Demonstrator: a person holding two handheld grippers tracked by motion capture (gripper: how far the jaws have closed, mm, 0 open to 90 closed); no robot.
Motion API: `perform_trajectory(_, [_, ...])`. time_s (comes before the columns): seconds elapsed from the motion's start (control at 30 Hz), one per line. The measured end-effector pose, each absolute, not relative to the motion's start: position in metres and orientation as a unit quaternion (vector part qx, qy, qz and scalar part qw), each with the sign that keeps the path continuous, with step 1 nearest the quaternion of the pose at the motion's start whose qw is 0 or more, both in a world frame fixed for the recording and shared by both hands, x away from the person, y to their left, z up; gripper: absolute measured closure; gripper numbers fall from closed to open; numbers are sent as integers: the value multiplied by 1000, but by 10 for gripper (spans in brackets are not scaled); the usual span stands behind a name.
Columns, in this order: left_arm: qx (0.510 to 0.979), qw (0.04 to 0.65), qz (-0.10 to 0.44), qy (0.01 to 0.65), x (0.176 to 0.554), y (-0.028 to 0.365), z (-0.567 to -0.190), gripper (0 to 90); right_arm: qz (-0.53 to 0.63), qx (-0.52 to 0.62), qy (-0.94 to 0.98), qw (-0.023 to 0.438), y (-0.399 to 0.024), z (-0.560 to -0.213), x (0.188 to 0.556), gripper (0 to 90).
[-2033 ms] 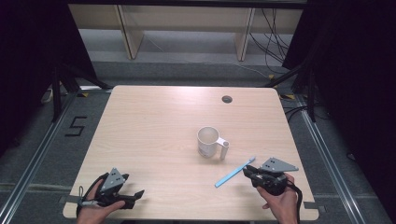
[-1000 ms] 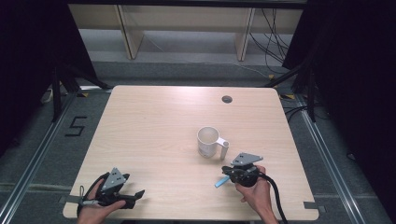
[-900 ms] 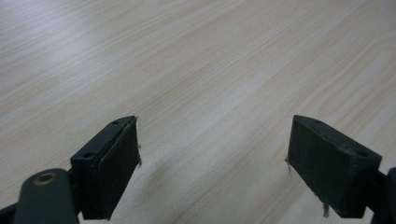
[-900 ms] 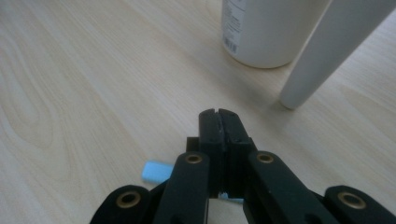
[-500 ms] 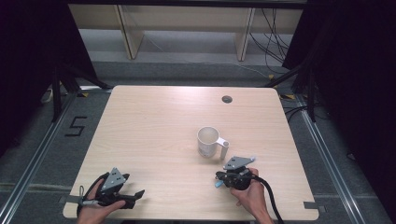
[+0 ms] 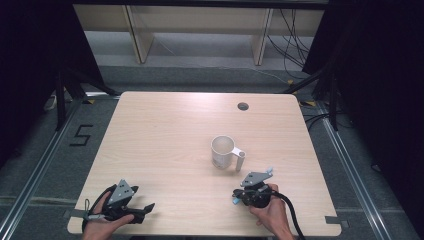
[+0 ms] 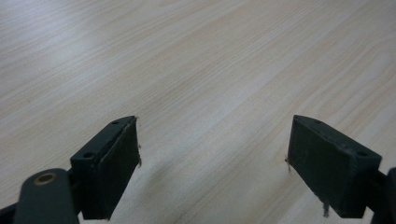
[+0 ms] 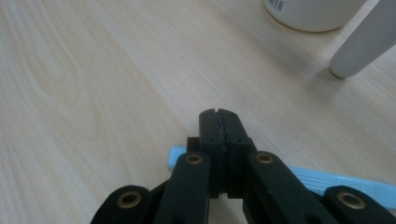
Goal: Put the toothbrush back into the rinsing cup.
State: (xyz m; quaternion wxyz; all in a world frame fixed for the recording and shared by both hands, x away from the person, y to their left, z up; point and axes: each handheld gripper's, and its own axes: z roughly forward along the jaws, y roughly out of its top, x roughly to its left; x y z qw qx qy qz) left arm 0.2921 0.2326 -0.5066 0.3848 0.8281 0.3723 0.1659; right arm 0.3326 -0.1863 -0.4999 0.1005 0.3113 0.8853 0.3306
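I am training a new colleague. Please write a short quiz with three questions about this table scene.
1. True or false: the left gripper has open jaws with nothing between them.
2. What lies under the right gripper? A) a red cloth B) a light blue stick C) a spoon
3. Which white vessel stands beyond the right gripper?

Key: 1 true; 2 B; 3 the mug.

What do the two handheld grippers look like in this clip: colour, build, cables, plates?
Both are black. The left gripper and right gripper each carry a grey three-cornered plate on top. The gripper views show flat rectangular black jaws and brass-coloured pivot rivets. A thick black cable trails from the right one.
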Motion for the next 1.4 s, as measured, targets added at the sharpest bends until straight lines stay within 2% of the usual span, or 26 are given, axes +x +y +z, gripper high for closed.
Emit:
perform_trajectory(0.33, [827, 388, 164, 372, 292, 232, -507, 160, 320, 317, 888, 93, -204, -498, 318, 897])
perform_trajectory(0.9, [820, 395, 165, 380, 292, 231, -507, 160, 307, 339, 882, 112, -247, -497, 301, 897])
perform_trajectory(1.1, [820, 395, 165, 380, 292, 231, -507, 160, 306, 350, 875, 134, -260, -497, 299, 897])
perform_trajectory(1.2, [820, 395, 165, 380, 292, 231, -507, 160, 297, 365, 874, 120, -265, -495, 297, 898])
perform_trajectory(1.4, [820, 394, 164, 380, 292, 232, -507, 160, 297, 372, 869, 137, -274, -495, 296, 897])
